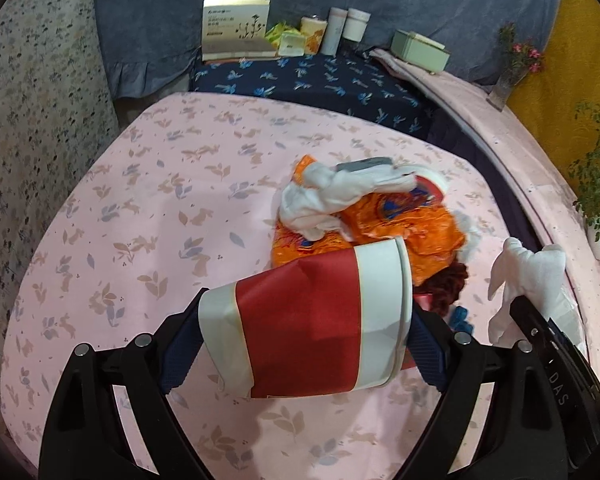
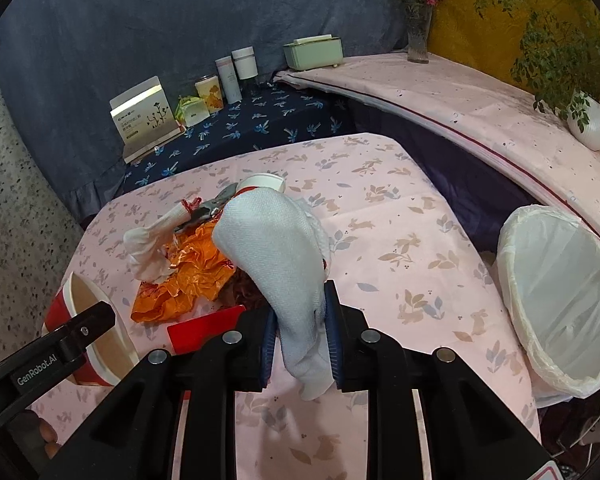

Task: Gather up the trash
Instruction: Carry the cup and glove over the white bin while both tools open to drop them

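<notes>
My left gripper (image 1: 300,344) is shut on a red and white paper cup (image 1: 312,320), held sideways above the pink table; the cup also shows in the right wrist view (image 2: 88,332). My right gripper (image 2: 300,336) is shut on a white tissue (image 2: 276,248), also seen in the left wrist view (image 1: 528,280). A trash pile lies on the table: an orange wrapper (image 2: 188,272), a crumpled white tissue (image 2: 148,248), another paper cup (image 2: 262,182), a red card (image 2: 204,330). A white-lined trash bin (image 2: 556,300) stands right of the table.
The pink tablecloth (image 1: 160,200) covers the table. Behind it a dark blue shelf (image 1: 300,80) carries a box (image 1: 236,24), cups and packets. A pink ledge (image 2: 460,100) at the right holds a green box, a flower vase and a potted plant (image 2: 588,120).
</notes>
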A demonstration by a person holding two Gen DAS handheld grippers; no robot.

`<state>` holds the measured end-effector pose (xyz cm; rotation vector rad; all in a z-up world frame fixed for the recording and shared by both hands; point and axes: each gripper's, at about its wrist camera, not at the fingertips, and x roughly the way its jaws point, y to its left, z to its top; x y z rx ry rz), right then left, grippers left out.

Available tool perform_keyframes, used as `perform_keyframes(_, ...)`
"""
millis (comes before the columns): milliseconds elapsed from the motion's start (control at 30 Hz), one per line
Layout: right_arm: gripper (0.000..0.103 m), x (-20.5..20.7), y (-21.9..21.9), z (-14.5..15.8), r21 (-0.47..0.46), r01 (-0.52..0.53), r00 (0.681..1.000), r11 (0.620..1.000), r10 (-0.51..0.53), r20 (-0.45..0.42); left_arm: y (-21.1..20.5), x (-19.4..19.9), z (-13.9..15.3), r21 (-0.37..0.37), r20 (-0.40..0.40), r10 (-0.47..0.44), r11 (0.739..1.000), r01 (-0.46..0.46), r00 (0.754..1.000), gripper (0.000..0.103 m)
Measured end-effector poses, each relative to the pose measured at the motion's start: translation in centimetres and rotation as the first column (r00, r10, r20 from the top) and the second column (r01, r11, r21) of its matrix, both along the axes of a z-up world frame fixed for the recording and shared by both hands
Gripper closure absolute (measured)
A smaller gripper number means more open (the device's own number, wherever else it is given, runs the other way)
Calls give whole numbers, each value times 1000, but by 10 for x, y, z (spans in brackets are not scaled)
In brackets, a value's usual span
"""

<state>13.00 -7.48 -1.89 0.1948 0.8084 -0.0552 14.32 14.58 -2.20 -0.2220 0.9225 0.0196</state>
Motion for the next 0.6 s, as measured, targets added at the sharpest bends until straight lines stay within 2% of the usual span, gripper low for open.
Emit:
perform_keyframes(300,82,-34,-27,28,-2,44,997,999,-44,57,-43,-24,37,18,75,-81,997,80,994,18)
perform_keyframes(600,82,-65,-71,39,7,119,989,993,-119,84,-107,-45,55,44,109,-201,979,197,974,18)
